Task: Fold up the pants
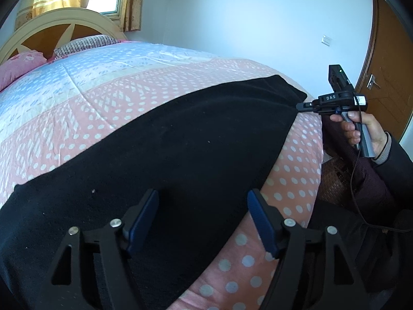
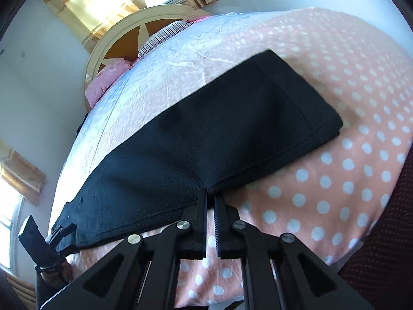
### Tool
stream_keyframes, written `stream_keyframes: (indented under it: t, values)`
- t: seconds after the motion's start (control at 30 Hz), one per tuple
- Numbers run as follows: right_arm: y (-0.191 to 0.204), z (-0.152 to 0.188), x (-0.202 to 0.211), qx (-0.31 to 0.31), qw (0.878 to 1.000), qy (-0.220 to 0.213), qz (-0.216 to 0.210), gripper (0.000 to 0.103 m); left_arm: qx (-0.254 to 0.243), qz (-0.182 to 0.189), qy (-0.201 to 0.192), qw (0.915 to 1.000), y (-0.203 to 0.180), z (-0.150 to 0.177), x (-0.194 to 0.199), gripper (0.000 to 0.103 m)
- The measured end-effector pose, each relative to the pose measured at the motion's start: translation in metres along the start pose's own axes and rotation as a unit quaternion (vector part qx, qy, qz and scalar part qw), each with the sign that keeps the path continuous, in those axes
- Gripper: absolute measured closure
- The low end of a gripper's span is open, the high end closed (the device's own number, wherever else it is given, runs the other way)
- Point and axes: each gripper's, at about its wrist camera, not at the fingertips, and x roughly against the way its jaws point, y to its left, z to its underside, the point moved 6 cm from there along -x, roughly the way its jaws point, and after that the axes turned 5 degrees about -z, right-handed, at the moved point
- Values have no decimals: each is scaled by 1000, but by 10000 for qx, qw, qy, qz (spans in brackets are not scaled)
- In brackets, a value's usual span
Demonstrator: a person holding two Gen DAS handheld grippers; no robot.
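Observation:
Black pants (image 1: 167, 149) lie folded lengthwise as a long strip across the polka-dot bedspread (image 1: 291, 180). My left gripper (image 1: 203, 196) hovers open over the strip's near edge, its blue pads (image 1: 144, 219) wide apart with nothing between them. In the right wrist view the pants (image 2: 219, 129) run from lower left to a squared hem end at upper right. My right gripper (image 2: 210, 193) is shut on the strip's near edge, its fingers almost together. From the left wrist view the right gripper (image 1: 300, 106) touches the pants' far right corner, held by a hand (image 1: 361, 129).
The bed has a cream headboard (image 1: 51, 23), a pink pillow (image 1: 20, 64) and a striped pillow (image 1: 85, 42) at the far end. A brown door (image 1: 389, 64) stands at the right. The left gripper (image 2: 63, 230) shows at the pants' lower left end.

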Motion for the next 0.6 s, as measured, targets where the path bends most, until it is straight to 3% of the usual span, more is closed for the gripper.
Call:
stream_keyframes:
  t: [0.13, 0.27, 0.37, 0.47, 0.53, 0.6]
  values:
    - [-5, -4, 14, -59, 9999, -123, 68, 93, 48, -166, -190, 9997, 2, -3, 8, 29]
    - [-17, -23, 47, 47, 9962, -698, 519, 91, 40, -678, -546, 9962, 11, -9, 24, 26]
    - [-3, -36, 53, 214, 9956, -895, 156, 91, 138, -929, -449, 9946, 25, -8, 23, 26]
    - [10, -42, 33, 342, 9967, -720, -167, 88, 383, -834, -68, 9958, 35, 2, 13, 25]
    - [7, -40, 12, 297, 9984, -475, -64, 76, 343, -778, 190, 9962, 33, 10, 7, 25]
    - [0, -30, -11, 276, 9995, -50, 130, 74, 141, -851, 237, 9960, 26, 12, 7, 19]
